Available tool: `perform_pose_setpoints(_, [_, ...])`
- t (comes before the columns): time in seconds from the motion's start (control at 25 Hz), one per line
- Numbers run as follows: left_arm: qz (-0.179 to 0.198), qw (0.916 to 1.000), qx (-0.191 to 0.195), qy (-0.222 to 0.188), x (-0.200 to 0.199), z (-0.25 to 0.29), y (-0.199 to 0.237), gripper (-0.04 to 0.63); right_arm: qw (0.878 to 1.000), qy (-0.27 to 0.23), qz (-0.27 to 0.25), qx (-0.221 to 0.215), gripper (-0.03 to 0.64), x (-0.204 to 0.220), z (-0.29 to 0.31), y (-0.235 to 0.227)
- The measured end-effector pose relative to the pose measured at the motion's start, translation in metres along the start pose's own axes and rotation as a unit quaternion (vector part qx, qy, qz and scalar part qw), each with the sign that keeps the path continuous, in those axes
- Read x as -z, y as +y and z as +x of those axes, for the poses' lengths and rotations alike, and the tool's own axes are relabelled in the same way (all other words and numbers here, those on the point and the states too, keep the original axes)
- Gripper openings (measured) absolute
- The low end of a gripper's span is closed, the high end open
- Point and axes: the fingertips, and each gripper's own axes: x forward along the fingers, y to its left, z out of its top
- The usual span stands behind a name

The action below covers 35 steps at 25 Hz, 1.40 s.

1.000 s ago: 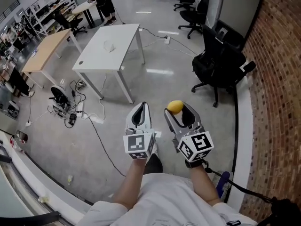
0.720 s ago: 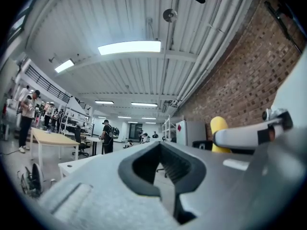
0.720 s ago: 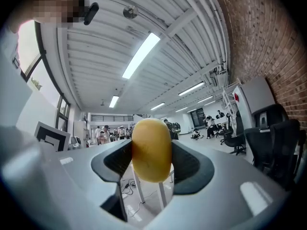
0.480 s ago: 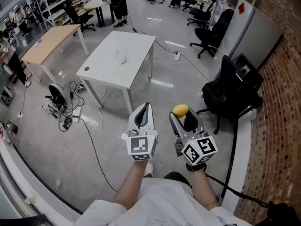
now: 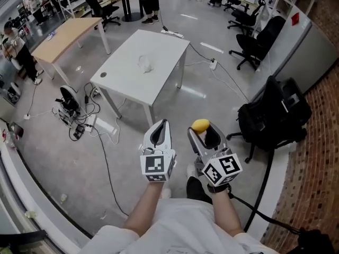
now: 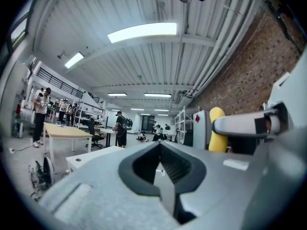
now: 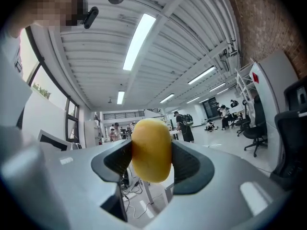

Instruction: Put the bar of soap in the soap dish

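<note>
The right tool (image 5: pixel 201 127) pinches the soap (image 5: pixel 200 124), a yellow oval bar. In the right gripper view the bar stands upright between the two dark pads, touched on both sides, with its top and bottom sticking out past them. The left tool (image 5: pixel 160 127) is pressed together with nothing in it; in the left gripper view its pads meet in a thin line. Both tools are held side by side above the grey floor (image 5: pixel 175 105), close to the person's body, the left at 9 o'clock of the right, near but apart.

A white bench (image 5: pixel 127 81) stands well apart from the tools, at 11 o'clock of them. A small pale thing (image 5: pixel 145 63) lies on its top, too small to make out. A black chair (image 5: pixel 273 115) sits at 2 o'clock of the right tool, beside a brick wall (image 5: pixel 318 157). Cables (image 5: pixel 79 123) trail over the floor at 9 o'clock of the left tool.
</note>
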Motion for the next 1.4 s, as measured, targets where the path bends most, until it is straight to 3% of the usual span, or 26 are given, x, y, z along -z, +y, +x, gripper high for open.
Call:
perform_pose_setpoints(0.12, [-0.003,0.9996,-0.023,-0.019,-0.016,0.027,-0.002,0.000,1.000,0.001,0.012,-0.028,0.258,-0.007,0.028,-0.024])
perform_pose_setpoints(0.28, [0.027,0.9962,-0.050,-0.066,-0.040,0.067,-0.002,0.000,0.998,-0.010,0.010,-0.064,0.258,-0.022,0.068,-0.055])
perform_pose_setpoints(0.52, [0.042,0.9930,-0.091,-0.062,-0.030,0.123,0.000,0.000,0.993,-0.014,0.007,-0.114,0.258,-0.035,0.111,-0.094])
perform_pose_setpoints(0.76, [0.054,0.9868,-0.148,-0.037,-0.009,0.135,0.014,0.000,0.986,0.017,0.043,-0.161,0.258,-0.012,0.144,-0.111])
perform_pose_setpoints(1.0, [0.035,0.9793,-0.199,0.000,-0.002,0.153,0.069,0.000,0.977,0.048,0.061,-0.199,0.258,0.014,0.202,-0.103])
perform_pose_setpoints(1.2, [0.032,0.9800,-0.196,-0.007,0.006,0.200,0.113,0.000,0.974,0.075,0.056,-0.205,0.258,0.033,0.270,-0.111])
perform_pose_setpoints(1.4, [0.037,0.9793,-0.198,-0.025,-0.005,0.249,0.179,0.000,0.975,0.076,0.029,-0.209,0.258,0.026,0.346,-0.108])
